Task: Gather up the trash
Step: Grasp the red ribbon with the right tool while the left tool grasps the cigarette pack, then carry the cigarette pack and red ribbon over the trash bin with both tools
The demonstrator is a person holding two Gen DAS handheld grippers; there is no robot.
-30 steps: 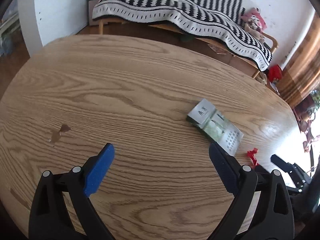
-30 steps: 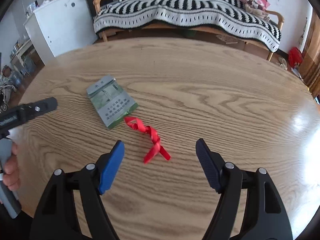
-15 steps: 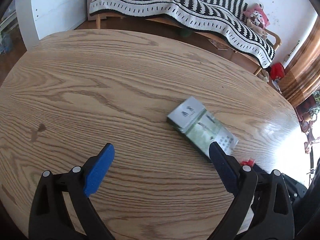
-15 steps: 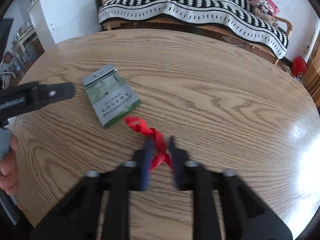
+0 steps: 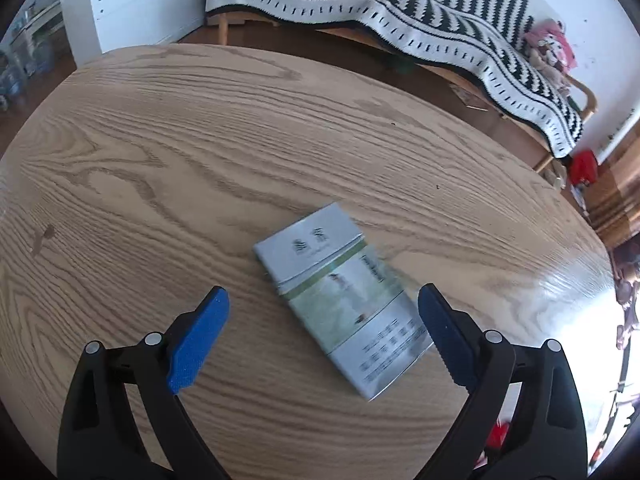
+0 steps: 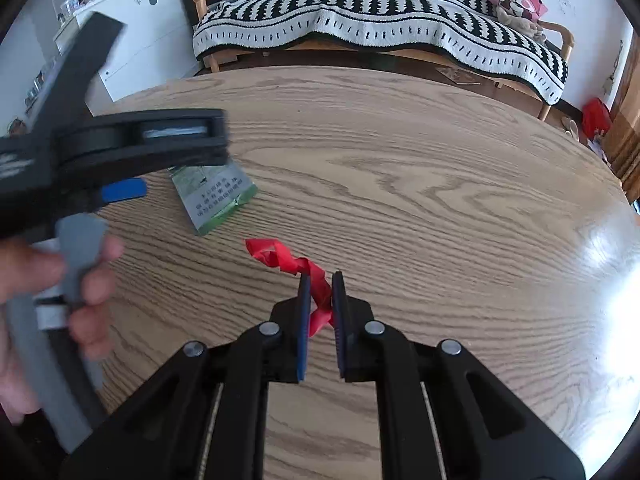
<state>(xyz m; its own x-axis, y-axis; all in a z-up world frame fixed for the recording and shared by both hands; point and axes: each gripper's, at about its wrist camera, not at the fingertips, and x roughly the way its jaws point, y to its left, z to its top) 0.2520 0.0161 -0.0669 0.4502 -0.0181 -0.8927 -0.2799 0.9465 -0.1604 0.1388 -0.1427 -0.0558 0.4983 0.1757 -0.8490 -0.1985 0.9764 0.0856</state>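
Observation:
A flat grey-and-green packet [image 5: 344, 300] lies on the round wooden table [image 5: 200, 140]. My left gripper [image 5: 320, 320] is open, its blue pads on either side of the packet's near half, just above it. The packet's near end also shows in the right wrist view [image 6: 216, 200], partly hidden by the left gripper's body [image 6: 120, 148]. My right gripper [image 6: 319, 292] is shut on a crumpled red ribbon [image 6: 288, 258], whose far end trails left over the table.
A bench with a black-and-white striped blanket [image 6: 380, 12] stands beyond the table's far edge. A white cabinet [image 6: 140, 28] stands at the back left. A small dark stain [image 5: 42, 236] marks the table at the left.
My right gripper has closed on the red ribbon. My left gripper has moved right and forward until the packet lies between its open fingers.

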